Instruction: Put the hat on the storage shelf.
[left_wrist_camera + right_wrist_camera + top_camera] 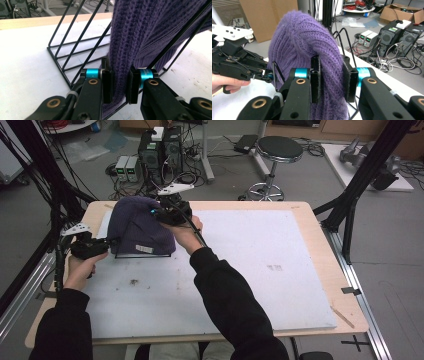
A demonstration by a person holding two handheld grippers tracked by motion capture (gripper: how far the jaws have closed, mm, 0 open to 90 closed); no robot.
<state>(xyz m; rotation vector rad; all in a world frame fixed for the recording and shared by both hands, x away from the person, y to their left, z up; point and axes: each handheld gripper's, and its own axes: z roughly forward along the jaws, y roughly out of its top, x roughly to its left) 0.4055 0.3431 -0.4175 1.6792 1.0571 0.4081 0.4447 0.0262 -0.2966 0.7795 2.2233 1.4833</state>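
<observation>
Purple knit hat (140,225) sat draped over black wire rack (145,254) at far left of white worktop (260,270). Left gripper (119,86) held hat's lower left edge, jaws pinching knit fabric. Right gripper (331,80) at hat's far right side, jaws clamped on fold of knit.

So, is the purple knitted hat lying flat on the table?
No, the purple knitted hat is draped over a black wire rack, and both grippers pinch its knit.
</observation>
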